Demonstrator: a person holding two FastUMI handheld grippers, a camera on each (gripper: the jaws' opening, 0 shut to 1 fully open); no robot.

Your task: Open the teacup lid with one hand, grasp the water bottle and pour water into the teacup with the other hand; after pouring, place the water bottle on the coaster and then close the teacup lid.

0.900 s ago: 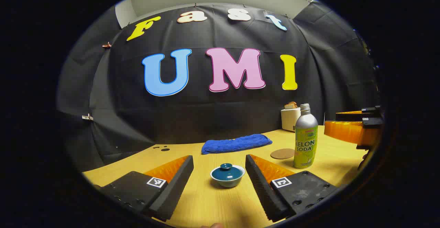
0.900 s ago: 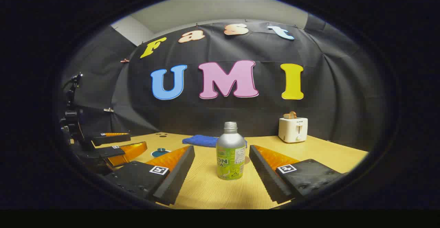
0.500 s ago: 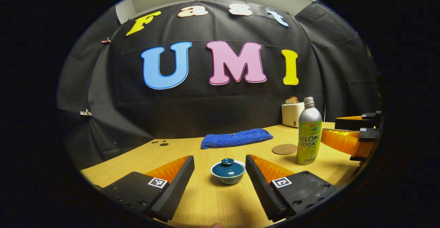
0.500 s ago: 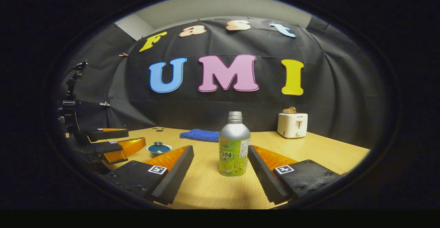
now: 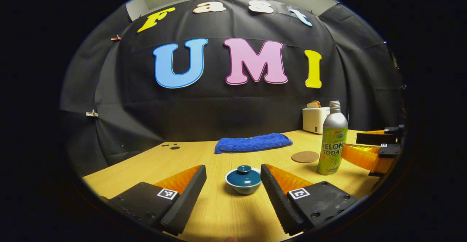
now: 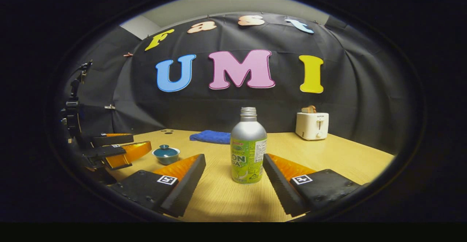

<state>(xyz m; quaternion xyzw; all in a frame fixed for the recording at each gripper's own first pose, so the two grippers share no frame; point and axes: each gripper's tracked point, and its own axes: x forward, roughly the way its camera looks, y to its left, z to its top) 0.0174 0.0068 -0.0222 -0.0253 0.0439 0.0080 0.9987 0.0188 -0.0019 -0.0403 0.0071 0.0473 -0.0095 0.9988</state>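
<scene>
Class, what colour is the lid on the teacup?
Dark teal. The teacup lid shows best in the left gripper view.

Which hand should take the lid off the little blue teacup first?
The left gripper. The teacup, lid on, sits right ahead between its open fingers. The right gripper faces the water bottle instead, with the teacup off to its side.

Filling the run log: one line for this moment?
left gripper: open, facing lidded teacup | right gripper: open, facing water bottle | coaster: bare
</scene>
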